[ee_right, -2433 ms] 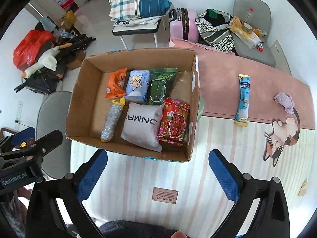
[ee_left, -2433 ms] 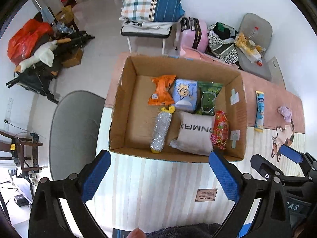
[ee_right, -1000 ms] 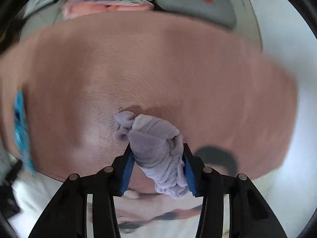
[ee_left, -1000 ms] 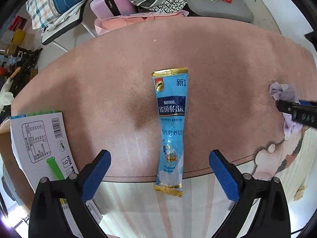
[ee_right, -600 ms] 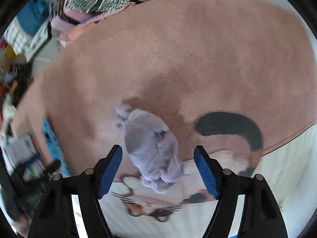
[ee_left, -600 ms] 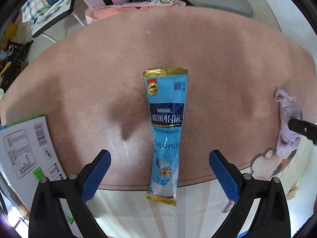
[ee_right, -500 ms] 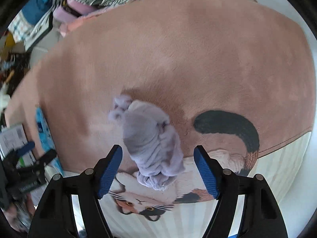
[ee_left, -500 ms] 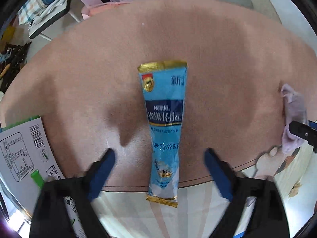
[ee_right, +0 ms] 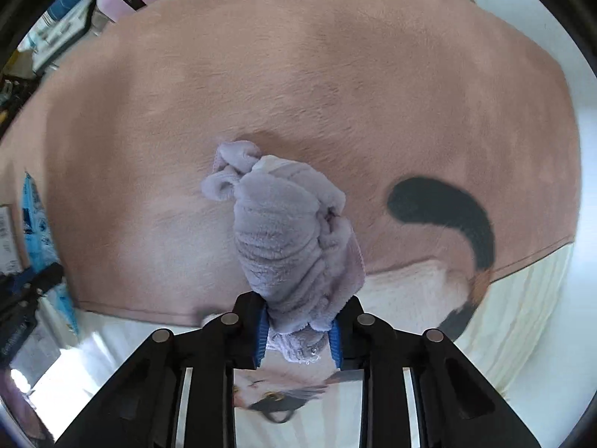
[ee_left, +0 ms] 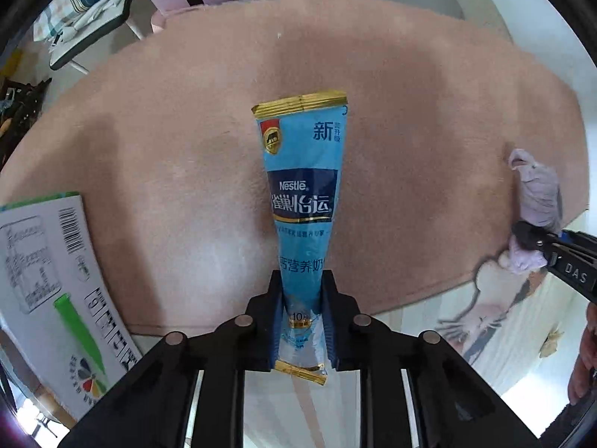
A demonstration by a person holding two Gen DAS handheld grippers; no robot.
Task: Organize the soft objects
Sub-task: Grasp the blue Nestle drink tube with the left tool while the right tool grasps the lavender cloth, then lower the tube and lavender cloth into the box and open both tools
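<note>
left gripper [ee_left: 301,321] just closed, pinching sachet [ee_left: 303,201] at mat [ee_left: 186,130] near edge. right gripper [ee_right: 298,330] just closed, pinching cloth [ee_right: 291,231]. both ready to lift.

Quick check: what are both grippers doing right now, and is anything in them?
Left gripper: just closed, shut on the blue Nestle sachet.
Right gripper: just closed, shut on the lilac fluffy cloth.

Bright, even daylight in both views. Soft grey shadows lie on the pink mat [ee_left: 410,86], one just left of the blue packet [ee_left: 304,201]. Heavy fisheye bend, black corners all round. Left view is crisp; the packet's print reads clearly. Right view smears at its left edge, and glare washes the pale floor [ee_right: 541,336].
</note>
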